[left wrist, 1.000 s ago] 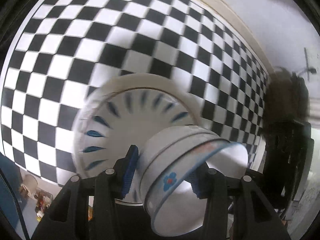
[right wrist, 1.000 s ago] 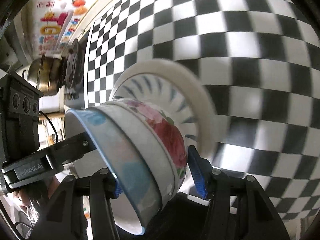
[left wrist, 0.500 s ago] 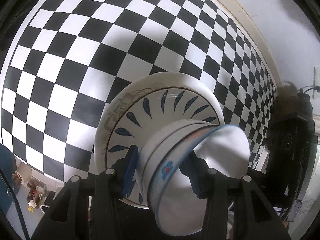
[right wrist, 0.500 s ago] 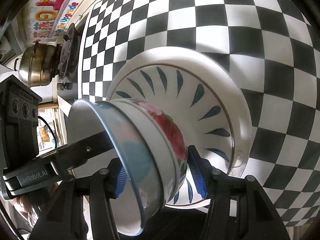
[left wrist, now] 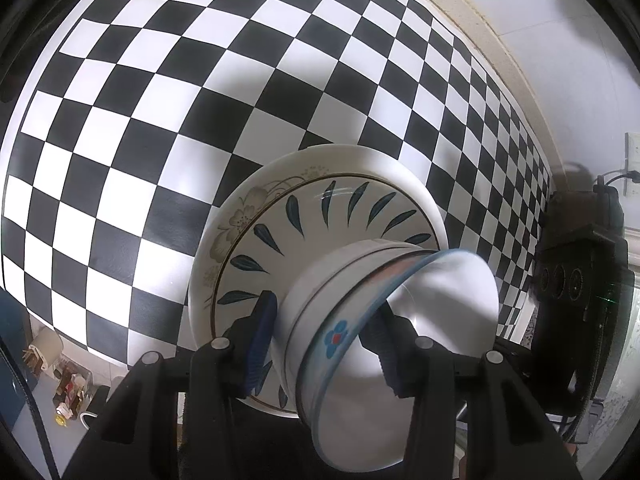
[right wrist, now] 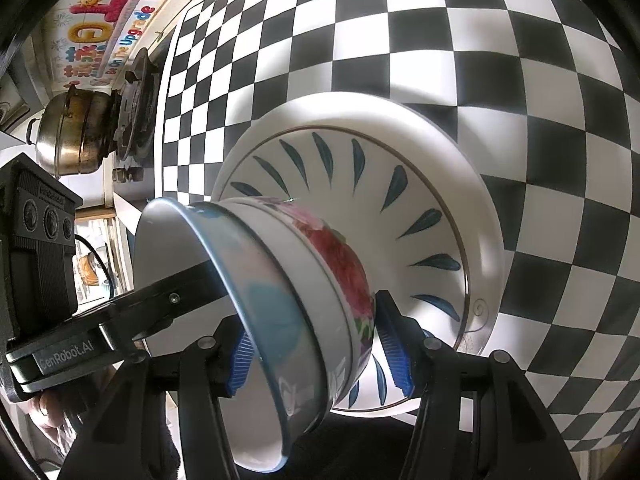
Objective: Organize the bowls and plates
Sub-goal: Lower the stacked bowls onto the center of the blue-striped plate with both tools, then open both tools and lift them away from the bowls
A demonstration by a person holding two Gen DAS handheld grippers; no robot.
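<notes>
A stack of nested bowls (left wrist: 336, 312) (right wrist: 304, 292), white with a blue rim and flower prints, sits on a stack of plates (left wrist: 304, 216) (right wrist: 420, 200) with blue leaf marks, on the checkered table. My left gripper (left wrist: 324, 344) straddles one side of the bowl stack, jaws either side of its wall. My right gripper (right wrist: 316, 344) straddles the opposite side. The left gripper shows in the right wrist view (right wrist: 120, 312). The right gripper body shows in the left wrist view (left wrist: 580, 280). Neither view shows whether the pads press the bowls.
The black-and-white checkered tabletop (left wrist: 160, 100) (right wrist: 480, 40) spreads around the plates. A brass pot (right wrist: 76, 132) on a gas stove (right wrist: 136, 104) stands at the table's far end. The table edge (left wrist: 80, 344) drops to a floor with small clutter (left wrist: 68, 392).
Both grippers and the bowl stack have moved closer over the plates, which now sit centred under the bowls. The motion blur has gone.
</notes>
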